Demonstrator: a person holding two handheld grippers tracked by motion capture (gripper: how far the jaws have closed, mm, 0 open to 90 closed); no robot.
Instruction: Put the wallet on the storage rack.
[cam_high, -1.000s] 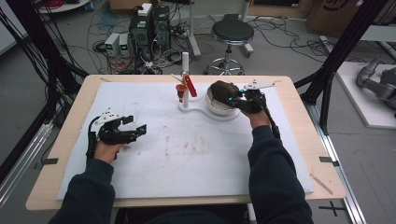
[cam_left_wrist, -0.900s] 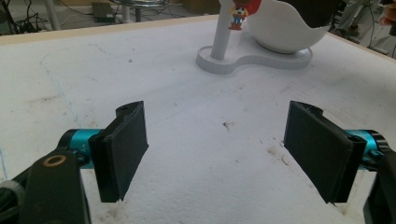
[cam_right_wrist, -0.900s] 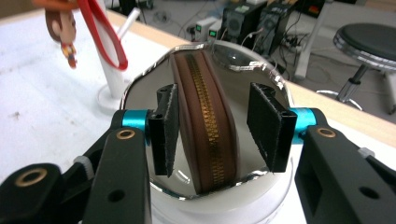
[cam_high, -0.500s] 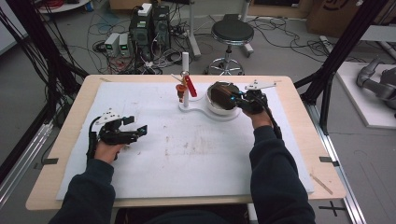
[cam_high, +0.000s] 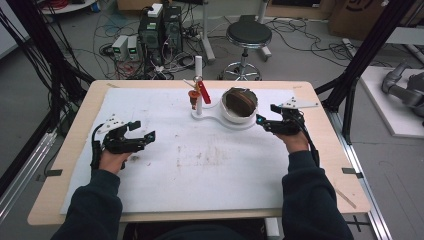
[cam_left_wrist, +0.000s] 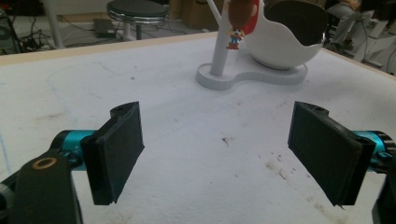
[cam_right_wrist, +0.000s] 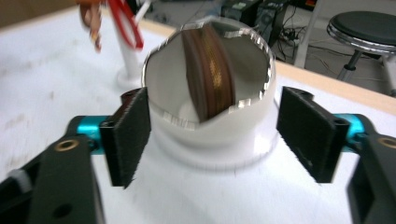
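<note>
A white stand (cam_high: 210, 112) carries a post (cam_high: 198, 82) and an eggshell-shaped bowl (cam_high: 231, 116). A brown round disc (cam_high: 240, 101) with a gold mesh edge stands on edge inside the bowl (cam_right_wrist: 219, 140), clearly seen as the disc (cam_right_wrist: 210, 70) in the right gripper view. My right gripper (cam_high: 263, 125) sits just right of the bowl; its jaws have just been opening and press on nothing, the bowl lying beyond them (cam_right_wrist: 215, 140). My left gripper (cam_high: 144, 131) rests at the table's left, its jaws just opened wider with nothing between them (cam_left_wrist: 229, 154).
A red tag (cam_high: 204, 92) and a small toy figure (cam_left_wrist: 235, 33) hang from the post. The white sheet (cam_high: 210, 170) on the wooden table (cam_high: 75, 145) is stained in the middle. A stool (cam_high: 248, 34) and electronics (cam_high: 160, 27) stand beyond the far edge.
My right gripper has let go of the brown disc at the bowl and drawn back to the right, jaws now wide. The left hand has stayed put.
</note>
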